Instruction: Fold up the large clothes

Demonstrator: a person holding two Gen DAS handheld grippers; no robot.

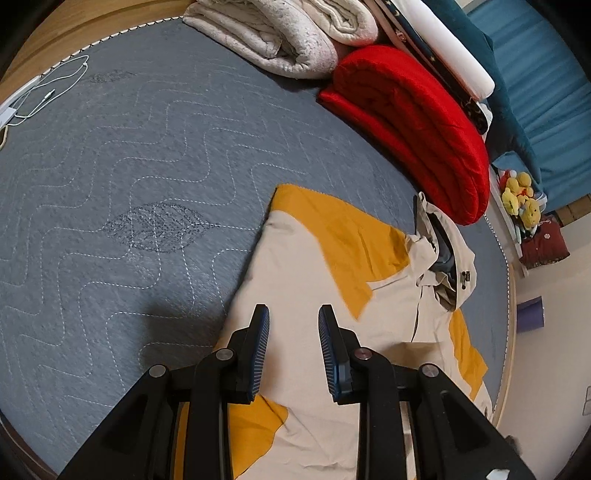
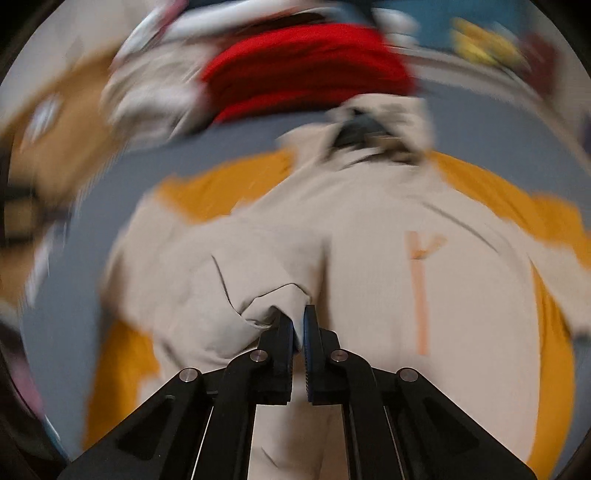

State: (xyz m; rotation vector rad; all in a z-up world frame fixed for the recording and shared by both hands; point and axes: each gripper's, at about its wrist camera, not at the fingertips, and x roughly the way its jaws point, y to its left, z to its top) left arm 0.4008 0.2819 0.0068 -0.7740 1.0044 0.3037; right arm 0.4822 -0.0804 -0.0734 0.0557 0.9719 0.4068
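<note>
A beige jacket (image 1: 314,266) with mustard-yellow panels lies spread on the grey quilted bed (image 1: 129,166), its hood (image 1: 443,251) toward the red blanket. My left gripper (image 1: 293,310) hovers over the jacket's left side, open, with nothing between its blue pads. The right wrist view is motion-blurred. In it my right gripper (image 2: 298,314) sits over the middle of the jacket (image 2: 369,240), its fingers shut on a raised fold of beige fabric (image 2: 258,310). The hood (image 2: 373,129) lies beyond it.
A folded red blanket (image 1: 410,122) and a rolled white quilt (image 1: 273,33) lie at the far end of the bed. A white cable (image 1: 48,88) rests near the left edge. Yellow plush toys (image 1: 521,195) sit past the bed's right edge (image 1: 511,280).
</note>
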